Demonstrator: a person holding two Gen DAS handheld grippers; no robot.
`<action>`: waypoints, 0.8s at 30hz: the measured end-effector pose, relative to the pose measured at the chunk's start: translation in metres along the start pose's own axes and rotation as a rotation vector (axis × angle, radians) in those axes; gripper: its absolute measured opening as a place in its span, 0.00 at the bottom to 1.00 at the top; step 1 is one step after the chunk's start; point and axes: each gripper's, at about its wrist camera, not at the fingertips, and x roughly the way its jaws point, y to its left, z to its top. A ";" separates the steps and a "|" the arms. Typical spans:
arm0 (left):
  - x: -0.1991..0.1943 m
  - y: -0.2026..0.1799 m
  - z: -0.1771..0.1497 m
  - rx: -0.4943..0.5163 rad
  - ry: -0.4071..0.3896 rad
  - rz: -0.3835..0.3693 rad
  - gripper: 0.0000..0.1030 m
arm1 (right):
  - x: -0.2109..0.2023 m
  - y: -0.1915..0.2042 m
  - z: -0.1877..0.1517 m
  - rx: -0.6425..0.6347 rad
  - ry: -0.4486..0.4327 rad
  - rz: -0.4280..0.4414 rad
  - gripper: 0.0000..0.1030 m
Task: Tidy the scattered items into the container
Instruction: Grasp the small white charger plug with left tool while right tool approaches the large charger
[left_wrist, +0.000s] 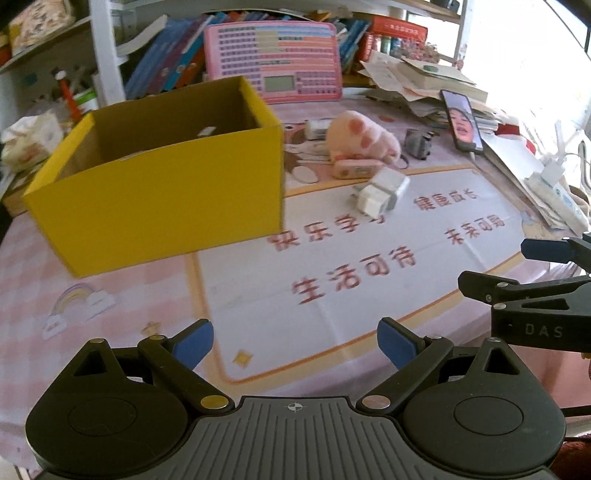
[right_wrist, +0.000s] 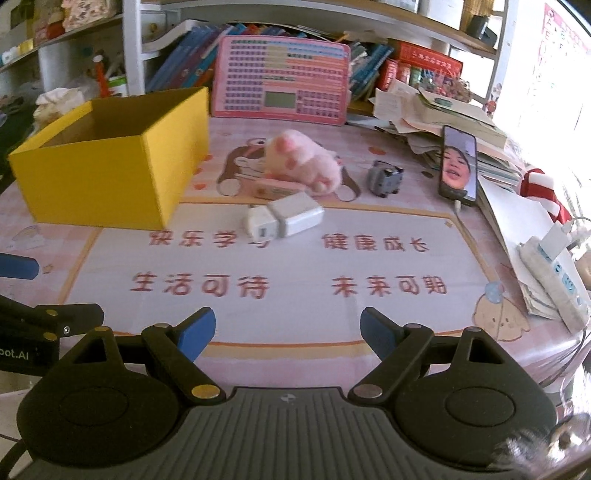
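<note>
Both grippers hang over the near edge of the table, empty. The left gripper has its jaws spread wide with nothing between them, only the pink mat with red lettering below. The right gripper stands the same way, jaws released and bare; in the left wrist view it shows at about three o'clock, side on.

The yellow box sits on the table at about ten o'clock from the right gripper, open at the top, its brown inside showing. In the left wrist view a small pale thing lies inside it; what it is cannot be told.

The scattered things lie past the lettering, around twelve o'clock from the right gripper. Two white chargers lie touching each other, nearest the grippers. Just behind them is a pink case, with a pink plush toy resting against it. A small grey gadget stands at one o'clock, apart from the toy. A phone leans against a pile of papers at two o'clock, its screen lit. A pink keyboard toy stands upright at the back, before a row of books.
</note>
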 end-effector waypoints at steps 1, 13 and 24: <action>0.003 -0.004 0.003 0.003 0.002 -0.006 0.94 | 0.002 -0.004 0.001 0.002 0.003 -0.003 0.83; 0.044 -0.050 0.038 0.030 0.022 -0.058 0.94 | 0.034 -0.061 0.015 0.018 0.035 -0.006 0.83; 0.078 -0.071 0.072 0.021 0.021 -0.033 0.78 | 0.068 -0.099 0.038 0.035 0.029 0.049 0.83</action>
